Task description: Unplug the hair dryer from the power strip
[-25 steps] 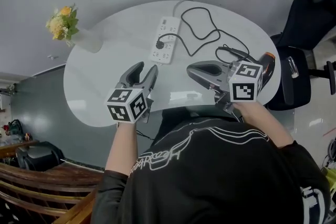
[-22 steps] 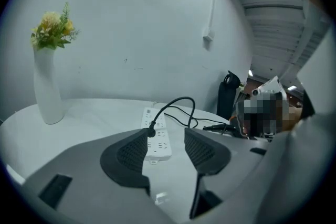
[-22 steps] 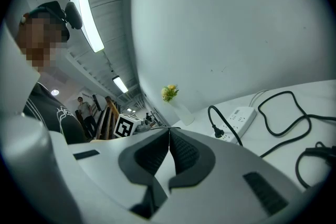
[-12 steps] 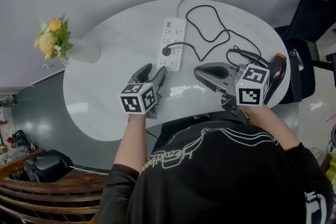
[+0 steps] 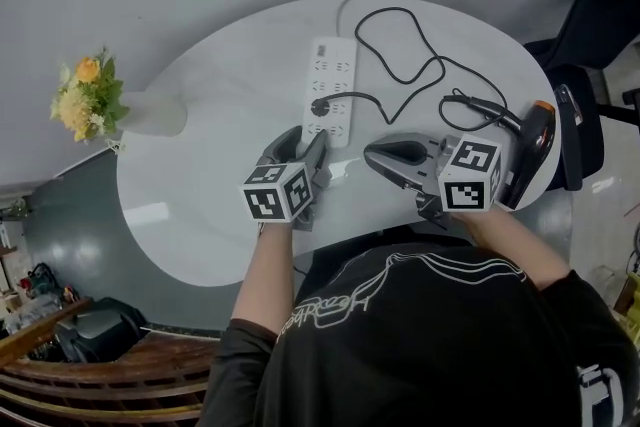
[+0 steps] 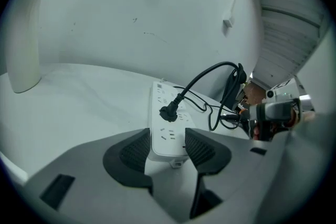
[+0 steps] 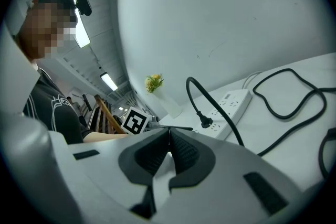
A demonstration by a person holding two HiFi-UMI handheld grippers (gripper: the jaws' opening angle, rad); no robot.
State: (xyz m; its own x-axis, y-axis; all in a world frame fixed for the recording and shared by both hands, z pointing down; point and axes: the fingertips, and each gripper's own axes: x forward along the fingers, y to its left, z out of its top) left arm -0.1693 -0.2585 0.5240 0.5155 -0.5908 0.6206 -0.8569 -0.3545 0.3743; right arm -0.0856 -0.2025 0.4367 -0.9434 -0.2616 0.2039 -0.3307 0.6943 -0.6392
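White oval bench (image 5: 200,165) is seen at frame centre. Left gripper (image 6: 167,140) is held with jaws wide apart, just opened and eased in slightly, with the near end of the power strip (image 6: 167,113) between them. Right gripper (image 7: 169,136) is closed and empty, right of the strip. Black plug (image 5: 320,103) is seated mid-strip. Hair dryer (image 5: 530,150) is lying at the bench's right edge.

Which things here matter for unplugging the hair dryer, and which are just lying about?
For the job: power strip, black plug seated in it, cord, hair dryer.

Lying about: vase of flowers, black chair beside the table.
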